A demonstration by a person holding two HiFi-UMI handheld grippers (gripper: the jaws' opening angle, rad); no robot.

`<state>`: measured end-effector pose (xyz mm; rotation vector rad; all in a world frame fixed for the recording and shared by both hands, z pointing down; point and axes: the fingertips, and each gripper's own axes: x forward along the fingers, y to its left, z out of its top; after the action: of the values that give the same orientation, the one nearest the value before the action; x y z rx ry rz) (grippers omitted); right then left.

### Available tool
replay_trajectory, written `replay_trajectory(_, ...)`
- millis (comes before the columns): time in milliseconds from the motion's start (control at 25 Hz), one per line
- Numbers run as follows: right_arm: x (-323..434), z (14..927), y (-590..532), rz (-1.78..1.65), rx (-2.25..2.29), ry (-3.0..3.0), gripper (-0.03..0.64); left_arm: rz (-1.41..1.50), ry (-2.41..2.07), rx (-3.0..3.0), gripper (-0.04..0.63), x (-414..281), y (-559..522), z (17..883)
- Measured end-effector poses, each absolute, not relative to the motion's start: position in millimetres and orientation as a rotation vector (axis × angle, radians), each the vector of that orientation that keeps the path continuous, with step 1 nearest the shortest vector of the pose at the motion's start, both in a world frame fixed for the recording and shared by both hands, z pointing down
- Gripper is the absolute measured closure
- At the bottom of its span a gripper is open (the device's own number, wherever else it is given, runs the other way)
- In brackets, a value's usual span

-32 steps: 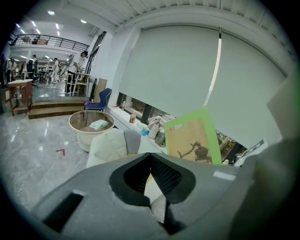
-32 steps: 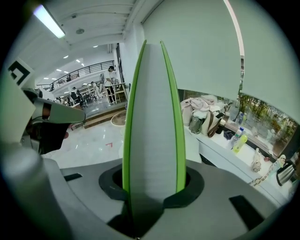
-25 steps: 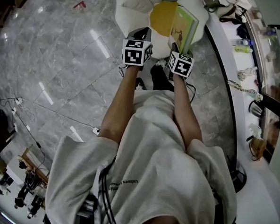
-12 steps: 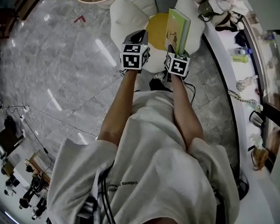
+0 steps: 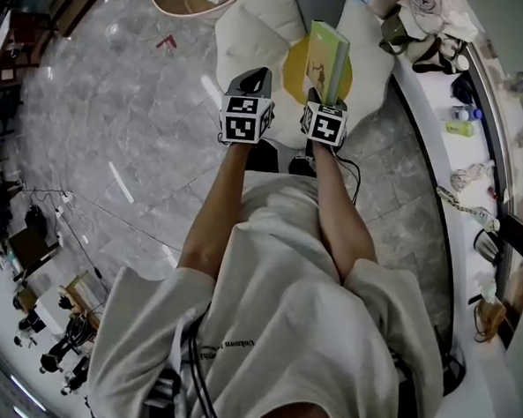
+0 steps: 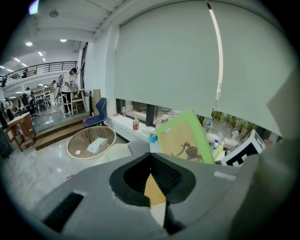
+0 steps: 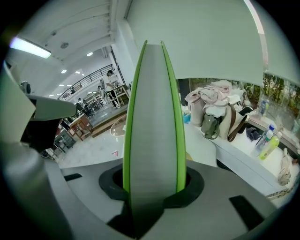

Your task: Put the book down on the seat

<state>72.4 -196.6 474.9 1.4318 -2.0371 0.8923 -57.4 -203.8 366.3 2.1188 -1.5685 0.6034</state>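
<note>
Over the yellow seat (image 5: 295, 65), the book (image 5: 328, 54) stands upright in the right gripper (image 5: 316, 94).
Its jaws clamp the green-covered book by the lower edge, so the book rises toward 12 o'clock, page edges facing the right gripper view; whether it touches the cushion of the white armchair (image 5: 249, 32) cannot be told. At 9 o'clock from it the left gripper (image 5: 253, 76) hovers with jaws drawn together on nothing, the book's cover showing at its 1 o'clock.

No readable text, shirt print (image 5: 227, 344) too small, book (image 6: 185, 138) cover label blurred (top left corner)
</note>
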Motion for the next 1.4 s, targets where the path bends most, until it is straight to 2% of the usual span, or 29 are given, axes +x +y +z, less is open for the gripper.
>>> replay_trajectory(680,66,508,-216,1.141,1.483,-1.945,0.483,0.746,-1.510,2.181,0.586,-58,-238,386)
replay_trajectory(960,69,521,-240,1.330,1.606,-1.899,0.483,0.748,-1.352,2.253,0.586,-46,-273,403)
replay_trajectory(1160,89,553,-209,1.614,1.694,-1.751,0.483,0.793,-1.141,2.349,0.586,-22,-294,417)
replay_trajectory(1400,106,575,-179,1.679,1.731,-1.625,0.482,0.835,-0.927,2.429,0.586,-21,-332,443)
